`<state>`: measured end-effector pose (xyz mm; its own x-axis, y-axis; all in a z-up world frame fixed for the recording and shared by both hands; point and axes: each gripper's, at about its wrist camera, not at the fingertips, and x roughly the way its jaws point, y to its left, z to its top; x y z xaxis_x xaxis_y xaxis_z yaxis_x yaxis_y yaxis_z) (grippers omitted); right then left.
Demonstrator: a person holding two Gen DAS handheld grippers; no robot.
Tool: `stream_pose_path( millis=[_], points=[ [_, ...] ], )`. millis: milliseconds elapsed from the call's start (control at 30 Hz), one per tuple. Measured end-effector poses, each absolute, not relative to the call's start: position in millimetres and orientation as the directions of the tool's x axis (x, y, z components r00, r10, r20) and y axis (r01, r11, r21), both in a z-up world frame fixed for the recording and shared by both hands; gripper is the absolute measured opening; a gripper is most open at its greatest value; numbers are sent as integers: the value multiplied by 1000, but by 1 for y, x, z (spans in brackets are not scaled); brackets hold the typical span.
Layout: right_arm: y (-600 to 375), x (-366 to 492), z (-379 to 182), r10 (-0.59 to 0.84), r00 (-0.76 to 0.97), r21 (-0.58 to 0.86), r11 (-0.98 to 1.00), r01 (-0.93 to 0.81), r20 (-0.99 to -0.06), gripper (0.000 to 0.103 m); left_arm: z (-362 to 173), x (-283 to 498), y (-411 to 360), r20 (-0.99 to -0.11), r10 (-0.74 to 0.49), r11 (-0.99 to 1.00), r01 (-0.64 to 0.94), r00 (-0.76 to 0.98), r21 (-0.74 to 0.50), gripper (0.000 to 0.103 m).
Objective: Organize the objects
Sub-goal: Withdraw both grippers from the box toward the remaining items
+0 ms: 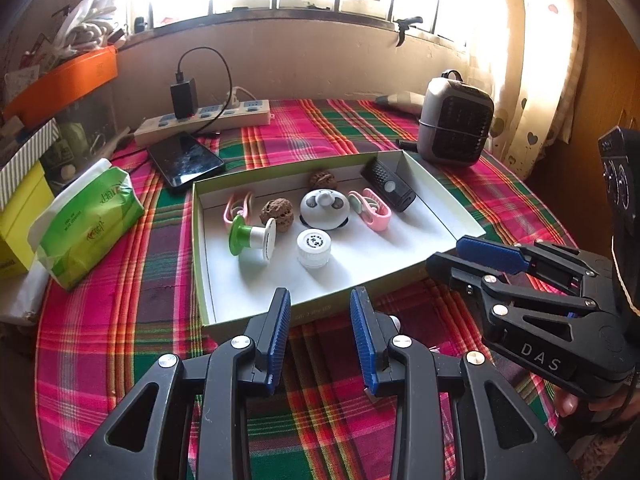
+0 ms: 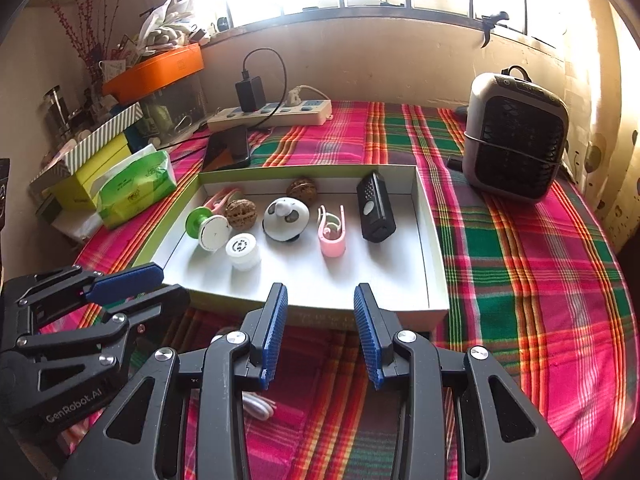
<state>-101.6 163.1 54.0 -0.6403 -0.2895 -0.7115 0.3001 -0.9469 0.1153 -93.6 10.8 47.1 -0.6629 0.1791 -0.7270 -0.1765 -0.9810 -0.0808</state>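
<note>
A shallow white box (image 1: 440, 196) (image 2: 434, 240) with green sides sits on the plaid cloth. In it lie a green thread spool (image 1: 250, 236) (image 2: 206, 226), a white cap (image 1: 314, 247) (image 2: 243, 251), two walnuts (image 1: 277, 210) (image 2: 240, 213), a round white gadget (image 1: 324, 206) (image 2: 286, 219), two pink clips (image 1: 372, 208) (image 2: 332, 232) and a black remote (image 1: 388, 186) (image 2: 374, 206). My left gripper (image 1: 320, 304) (image 2: 160, 280) is open and empty before the box's near edge. My right gripper (image 2: 320, 300) (image 1: 444, 258) is open and empty beside it, at the box's near right corner.
A green tissue pack (image 1: 88, 220) (image 2: 136, 190) and yellow boxes (image 1: 16, 216) lie left of the box. A phone (image 1: 184, 158) and a power strip (image 1: 204, 118) lie behind it. A grey fan heater (image 1: 456, 120) (image 2: 514, 136) stands at the back right. A white cable (image 2: 260, 404) lies near my right gripper.
</note>
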Motion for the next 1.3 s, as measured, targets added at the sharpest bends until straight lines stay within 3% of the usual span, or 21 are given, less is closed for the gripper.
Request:
stream_pose_path(
  millis=[967, 1300],
  points=[
    [141, -55, 19, -507, -411, 250, -807, 535, -758, 36, 32, -71, -15, -741, 173, -985, -123, -649, -122, 29],
    [122, -63, 19, -457, -442, 171, -819, 547, -772, 37, 29, -70, -19, -745, 179, -984, -125, -643, -128, 29]
  ],
)
